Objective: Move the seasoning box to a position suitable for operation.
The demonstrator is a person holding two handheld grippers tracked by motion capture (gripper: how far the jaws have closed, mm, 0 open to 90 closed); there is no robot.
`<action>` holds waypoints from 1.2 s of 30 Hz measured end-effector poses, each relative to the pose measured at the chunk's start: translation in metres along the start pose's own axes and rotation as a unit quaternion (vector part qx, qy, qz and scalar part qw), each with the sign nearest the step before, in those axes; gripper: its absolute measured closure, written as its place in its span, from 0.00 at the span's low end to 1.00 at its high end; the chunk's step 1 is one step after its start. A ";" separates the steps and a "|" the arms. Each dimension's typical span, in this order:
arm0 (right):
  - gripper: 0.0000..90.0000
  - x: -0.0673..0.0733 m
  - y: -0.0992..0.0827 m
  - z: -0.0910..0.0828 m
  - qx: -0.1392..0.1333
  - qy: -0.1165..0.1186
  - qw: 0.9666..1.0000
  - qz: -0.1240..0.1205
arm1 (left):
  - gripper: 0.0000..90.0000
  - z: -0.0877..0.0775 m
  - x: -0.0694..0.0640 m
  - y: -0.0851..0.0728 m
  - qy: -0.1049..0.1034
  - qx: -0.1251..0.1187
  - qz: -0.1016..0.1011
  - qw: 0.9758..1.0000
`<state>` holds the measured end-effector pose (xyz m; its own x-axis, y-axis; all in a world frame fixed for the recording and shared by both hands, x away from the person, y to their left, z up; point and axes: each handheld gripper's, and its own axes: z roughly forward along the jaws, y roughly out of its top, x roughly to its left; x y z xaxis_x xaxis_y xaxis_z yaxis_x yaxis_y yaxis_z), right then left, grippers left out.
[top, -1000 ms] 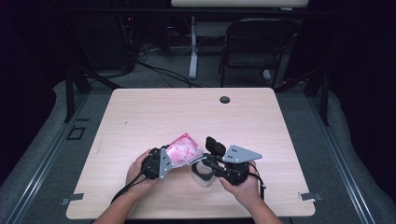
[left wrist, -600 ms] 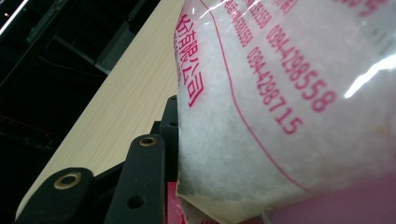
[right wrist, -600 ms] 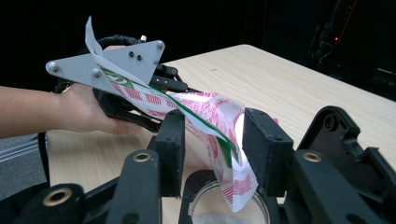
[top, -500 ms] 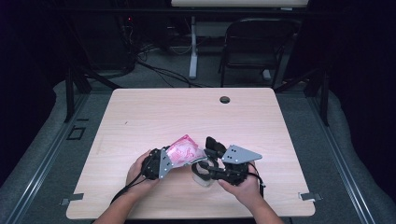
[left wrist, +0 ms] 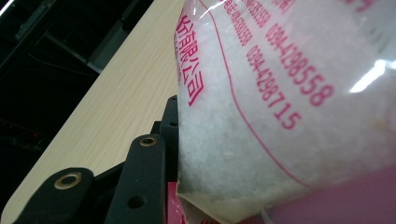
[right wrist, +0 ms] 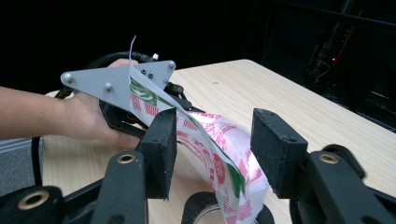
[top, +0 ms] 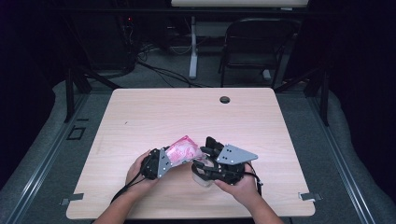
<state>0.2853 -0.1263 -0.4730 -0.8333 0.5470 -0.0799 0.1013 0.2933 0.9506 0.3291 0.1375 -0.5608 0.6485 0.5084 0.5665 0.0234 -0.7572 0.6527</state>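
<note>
near table's front edge, left gripper [top: 161, 163] clamping pink bag [top: 183, 148], right gripper [right wrist: 212, 154] opening

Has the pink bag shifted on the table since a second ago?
No. The pink bag sits equally far below the table's hole, held by the left tongs.

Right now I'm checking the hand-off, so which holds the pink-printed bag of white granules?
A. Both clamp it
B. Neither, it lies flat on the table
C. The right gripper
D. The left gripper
D. The left gripper has the bag pressed against its jaw, lifted off the table. The right gripper has just been opening: the bag's end hangs between its jaws with a gap on the right.
</note>
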 end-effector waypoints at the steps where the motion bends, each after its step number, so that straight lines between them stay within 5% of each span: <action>1: 0.56 0.001 0.000 0.002 0.001 0.001 1.000 -0.002 | 0.73 0.000 0.000 0.000 -0.001 -0.001 0.000 1.000; 15: 0.63 -0.001 -0.012 0.012 0.044 -0.007 0.999 -0.014 | 0.74 -0.002 0.001 0.001 -0.008 -0.010 0.001 1.000; 27: 0.98 -0.005 -0.016 0.013 0.070 0.010 0.998 0.004 | 0.74 -0.004 -0.003 0.005 0.020 -0.010 0.020 1.000; 36: 1.00 -0.008 -0.020 0.014 0.070 0.022 0.996 0.045 | 0.74 -0.005 -0.003 0.006 0.028 -0.005 0.024 0.999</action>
<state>0.2976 -0.1253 -0.4955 -0.8400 0.5421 0.0201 0.2495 0.3531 0.9017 0.3232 0.1333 -0.5563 0.6044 0.4947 0.6245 -0.0145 -0.7769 0.6295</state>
